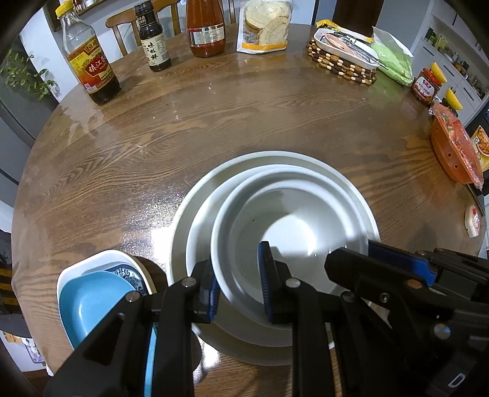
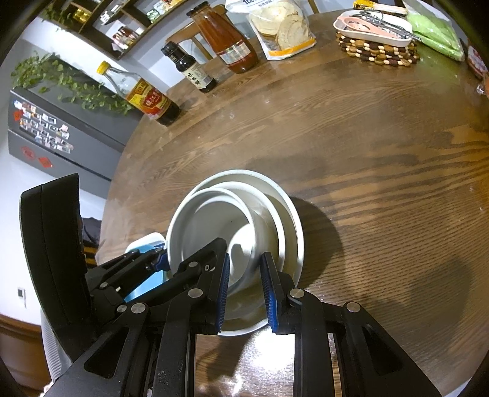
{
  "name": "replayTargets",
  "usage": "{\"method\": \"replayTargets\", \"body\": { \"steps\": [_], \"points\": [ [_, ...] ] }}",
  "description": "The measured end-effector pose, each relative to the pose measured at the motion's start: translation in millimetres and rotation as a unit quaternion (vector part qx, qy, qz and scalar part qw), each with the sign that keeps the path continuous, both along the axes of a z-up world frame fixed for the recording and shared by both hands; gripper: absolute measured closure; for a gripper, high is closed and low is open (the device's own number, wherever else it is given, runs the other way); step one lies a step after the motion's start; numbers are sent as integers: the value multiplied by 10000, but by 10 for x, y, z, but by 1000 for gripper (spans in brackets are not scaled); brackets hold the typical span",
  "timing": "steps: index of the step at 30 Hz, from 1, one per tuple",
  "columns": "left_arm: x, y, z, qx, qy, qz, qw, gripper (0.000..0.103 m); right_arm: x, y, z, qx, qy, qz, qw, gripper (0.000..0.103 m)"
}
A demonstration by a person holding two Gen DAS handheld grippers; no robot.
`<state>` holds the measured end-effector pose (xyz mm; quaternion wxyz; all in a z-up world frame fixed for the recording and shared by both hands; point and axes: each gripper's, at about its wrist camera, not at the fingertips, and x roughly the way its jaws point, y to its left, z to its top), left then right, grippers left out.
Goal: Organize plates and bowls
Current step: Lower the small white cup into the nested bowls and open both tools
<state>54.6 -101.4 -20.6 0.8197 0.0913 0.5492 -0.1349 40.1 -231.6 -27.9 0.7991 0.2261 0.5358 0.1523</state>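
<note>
A white bowl [image 1: 284,226] sits nested in a wider white plate [image 1: 195,195] on the round wooden table [image 1: 183,137]. My left gripper [image 1: 240,284] is open, its two blue-padded fingers straddling the bowl's near-left rim. My right gripper [image 2: 246,294] is open, its fingers either side of the bowl's [image 2: 214,223] near-right rim, above the plate [image 2: 290,213]. The right gripper also shows in the left wrist view [image 1: 397,268]. A blue dish [image 1: 91,302] lies in a white blue-patterned dish [image 1: 101,259] at the table's near-left edge.
Along the far edge stand a vinegar bottle [image 1: 88,64], a soy sauce bottle [image 1: 152,39], a red sauce bottle [image 1: 204,27] and a bag of crackers [image 1: 266,24]. A tray on a beaded trivet [image 1: 342,61], a green bag [image 1: 394,58], a jar [image 1: 426,87] and an orange packet [image 1: 455,149] are on the right.
</note>
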Motion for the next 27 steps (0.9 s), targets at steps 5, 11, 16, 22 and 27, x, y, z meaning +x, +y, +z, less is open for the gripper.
{"method": "replayTargets", "body": {
  "steps": [5, 11, 16, 22, 27],
  "points": [
    [-5, -5, -2, -3, -7, -1, 10000, 83, 2, 1, 0, -15, 1, 10, 10000, 78],
    [-12, -21, 6, 13, -25, -23, 10000, 83, 6, 13, 10, -118, -29, 40, 9999, 78],
    [-29, -43, 4, 91, -73, -52, 9999, 82, -8, 50, 48, -319, -97, 72, 9994, 78],
    [-34, -41, 4, 102, -83, -54, 9999, 82, -15, 59, 66, -396, -135, 82, 9991, 78],
    [-42, -30, 15, 122, -114, -45, 9999, 79, -16, 72, 74, -430, -166, 92, 9989, 78]
  ]
}}
